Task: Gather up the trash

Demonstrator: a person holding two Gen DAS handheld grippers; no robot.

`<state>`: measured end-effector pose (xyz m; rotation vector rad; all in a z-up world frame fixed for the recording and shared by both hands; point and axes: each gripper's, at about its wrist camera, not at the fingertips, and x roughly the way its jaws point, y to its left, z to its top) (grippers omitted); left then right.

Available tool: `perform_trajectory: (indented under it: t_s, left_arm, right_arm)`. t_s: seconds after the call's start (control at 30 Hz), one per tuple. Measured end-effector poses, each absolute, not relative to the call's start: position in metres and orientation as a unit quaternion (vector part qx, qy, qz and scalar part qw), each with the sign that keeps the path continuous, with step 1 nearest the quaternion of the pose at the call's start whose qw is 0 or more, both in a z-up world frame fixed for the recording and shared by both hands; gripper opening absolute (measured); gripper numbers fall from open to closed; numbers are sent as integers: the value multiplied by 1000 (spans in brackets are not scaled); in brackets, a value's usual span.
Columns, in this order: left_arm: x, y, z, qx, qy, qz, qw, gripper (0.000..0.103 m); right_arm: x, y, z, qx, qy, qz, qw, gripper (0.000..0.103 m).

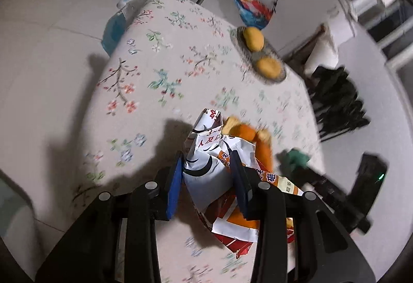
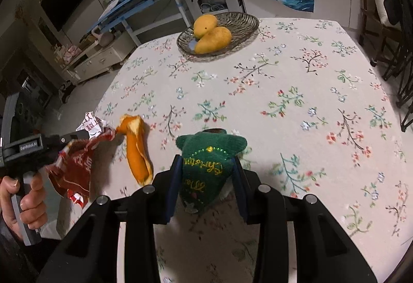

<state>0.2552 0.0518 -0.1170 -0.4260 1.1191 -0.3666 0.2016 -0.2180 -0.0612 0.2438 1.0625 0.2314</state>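
Both grippers are loaded: your left gripper [image 1: 206,164] clamps the crumpled wrapper [image 1: 206,154] at the table's near edge, your right gripper [image 2: 205,166] squeezes the green cloth [image 2: 206,154]. Lift the wrapper clear before returning for the orange peel [image 2: 136,151].

Two mangoes [image 2: 213,36] lie in a glass bowl [image 2: 242,22] on the floral tablecloth [image 2: 284,92].

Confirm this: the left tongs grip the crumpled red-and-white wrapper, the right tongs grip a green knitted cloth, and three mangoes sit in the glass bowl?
Not quite: the oval glass bowl holds two yellow mangoes, clearest in the right wrist view. The rest stands.
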Motion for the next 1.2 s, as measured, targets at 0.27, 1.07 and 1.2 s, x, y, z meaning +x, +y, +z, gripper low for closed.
perform_trajectory:
  t_s: [0.27, 1.07, 1.2]
  left_arm:
    - [233, 57, -115, -186, 520, -150, 820, 47]
    - [217, 12, -111, -75, 506, -143, 847, 33]
    - [216, 14, -110, -74, 506, -139, 848, 33]
  right_arm:
    - [193, -221, -67, 115, 513, 106, 844, 43]
    - [189, -218, -62, 69, 493, 50, 866, 64]
    - [187, -206, -42, 48, 444, 55, 893, 72]
